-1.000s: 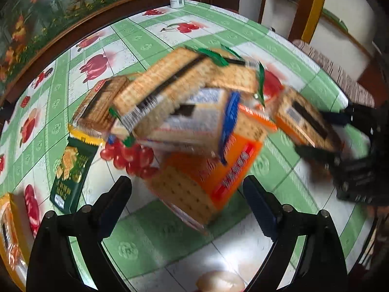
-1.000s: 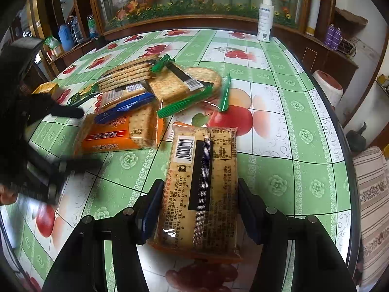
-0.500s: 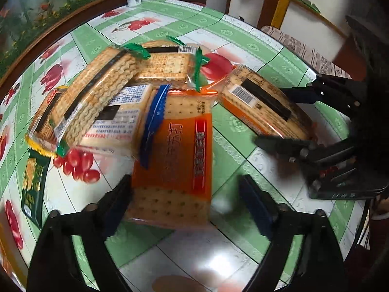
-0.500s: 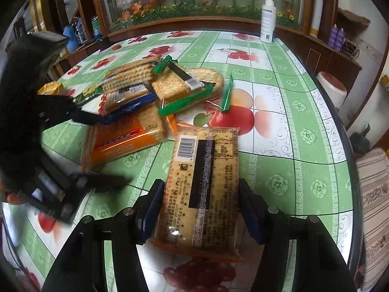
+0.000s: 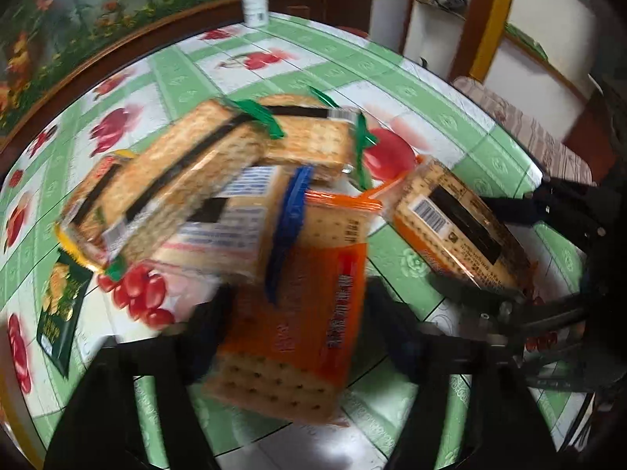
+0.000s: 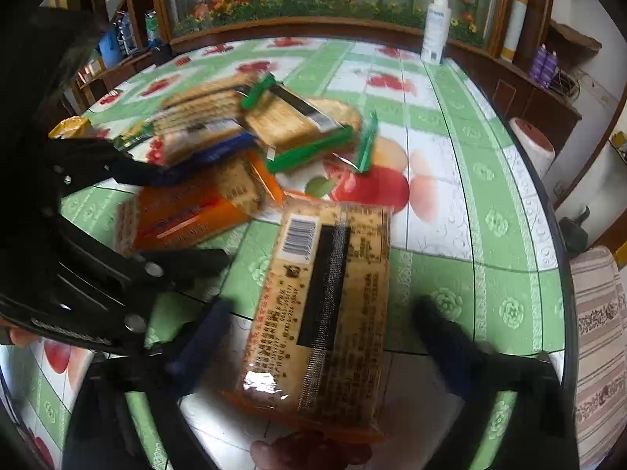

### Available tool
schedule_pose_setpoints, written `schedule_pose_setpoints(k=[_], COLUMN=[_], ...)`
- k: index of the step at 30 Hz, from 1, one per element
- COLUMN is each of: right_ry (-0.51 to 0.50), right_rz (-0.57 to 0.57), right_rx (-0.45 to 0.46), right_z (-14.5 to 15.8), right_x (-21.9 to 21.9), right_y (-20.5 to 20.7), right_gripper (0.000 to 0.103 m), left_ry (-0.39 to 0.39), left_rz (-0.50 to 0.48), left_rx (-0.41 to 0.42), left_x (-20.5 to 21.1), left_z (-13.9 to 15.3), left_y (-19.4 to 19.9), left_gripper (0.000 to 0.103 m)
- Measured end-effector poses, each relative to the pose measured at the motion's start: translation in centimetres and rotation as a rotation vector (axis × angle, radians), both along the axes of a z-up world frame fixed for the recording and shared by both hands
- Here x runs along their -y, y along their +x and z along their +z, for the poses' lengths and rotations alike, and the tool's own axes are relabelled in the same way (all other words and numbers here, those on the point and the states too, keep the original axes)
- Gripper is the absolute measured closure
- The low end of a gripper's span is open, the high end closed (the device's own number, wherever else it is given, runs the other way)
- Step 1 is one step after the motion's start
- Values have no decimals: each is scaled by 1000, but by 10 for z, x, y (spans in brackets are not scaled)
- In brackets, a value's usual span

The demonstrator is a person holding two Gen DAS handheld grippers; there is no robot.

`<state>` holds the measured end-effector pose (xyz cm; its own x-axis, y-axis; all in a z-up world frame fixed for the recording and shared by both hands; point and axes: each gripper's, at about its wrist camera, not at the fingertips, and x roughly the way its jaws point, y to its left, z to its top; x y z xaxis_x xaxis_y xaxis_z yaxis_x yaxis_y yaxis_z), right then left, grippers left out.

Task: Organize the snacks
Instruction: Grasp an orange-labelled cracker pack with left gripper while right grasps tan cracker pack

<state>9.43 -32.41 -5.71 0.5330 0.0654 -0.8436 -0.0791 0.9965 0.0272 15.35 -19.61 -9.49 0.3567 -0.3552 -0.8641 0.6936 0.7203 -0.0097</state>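
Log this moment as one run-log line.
left gripper: closing on orange cracker pack | right gripper: opening, barcode cracker pack between jaws | pile: unsorted

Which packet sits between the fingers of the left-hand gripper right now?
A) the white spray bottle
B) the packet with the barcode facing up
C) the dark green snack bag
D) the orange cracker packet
D: in the left wrist view the orange cracker packet lies between the left gripper fingers, whose jaws have just been closing on it.
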Motion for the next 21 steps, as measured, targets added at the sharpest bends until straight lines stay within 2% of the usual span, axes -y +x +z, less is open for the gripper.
schedule_pose_setpoints(k=[1, 4, 8, 12, 21], right_ry=[4, 20, 62, 101, 270], right_rz=[-11, -17, -18, -5, 123], right_rx=[-1, 7, 29, 66, 149], right_z=[0, 0, 4, 16, 55], right_x=[1, 4, 7, 6, -33], right_y=[1, -2, -14, -29, -47], right_gripper=[42, 42, 43, 43, 43], left_ry=[-10, -7, -67, -126, -252], left_rz=[10, 33, 80, 166, 370], left_rx=[-10, 19, 29, 61, 101], left_x=[-4, -14, -35, -68, -163], left_z=[1, 0, 3, 12, 31], left_y=[0, -9, -25, -48, -99], left_gripper=[47, 48, 49, 51, 51])
